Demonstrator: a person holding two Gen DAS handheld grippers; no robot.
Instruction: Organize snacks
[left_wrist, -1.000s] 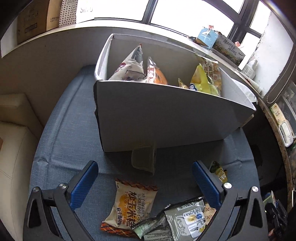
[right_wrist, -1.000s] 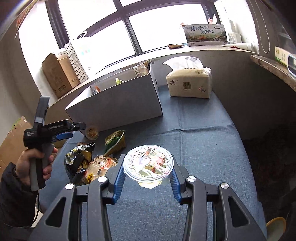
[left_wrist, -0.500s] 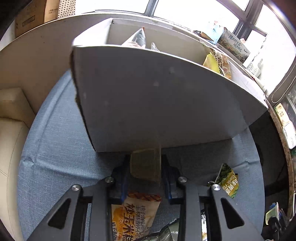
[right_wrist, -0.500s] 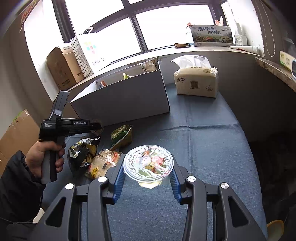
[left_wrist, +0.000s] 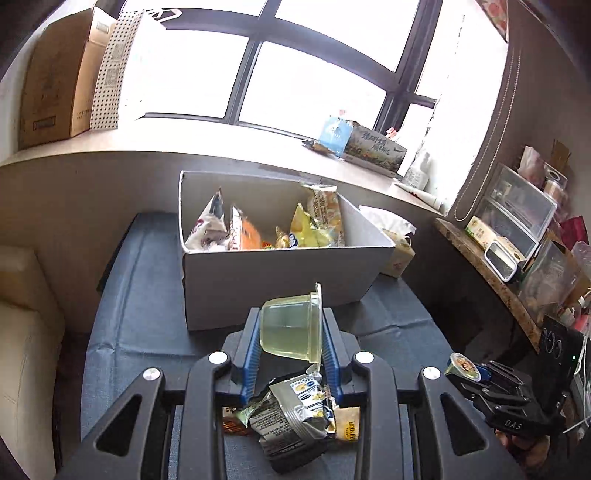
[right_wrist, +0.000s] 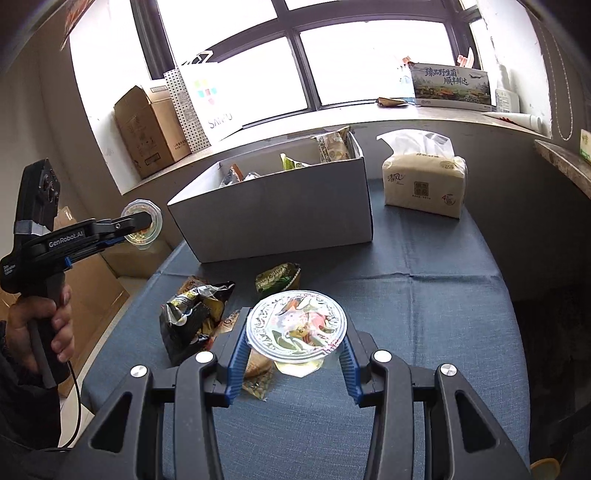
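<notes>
Two clear jelly cups (left_wrist: 290, 328) (right_wrist: 297, 328), gripped above cloth

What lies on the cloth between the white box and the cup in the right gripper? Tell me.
In the right wrist view, one green snack packet lies between the white box and the right gripper's jelly cup.

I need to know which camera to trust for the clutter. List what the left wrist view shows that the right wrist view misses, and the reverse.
Only the left wrist view: clear storage drawers on the side counter.
Only the right wrist view: the hand holding the left gripper, and the printed lid of the right gripper's jelly cup.
Both: the white box of snacks, the tissue pack, loose snack packets, a cup in each gripper.
</notes>
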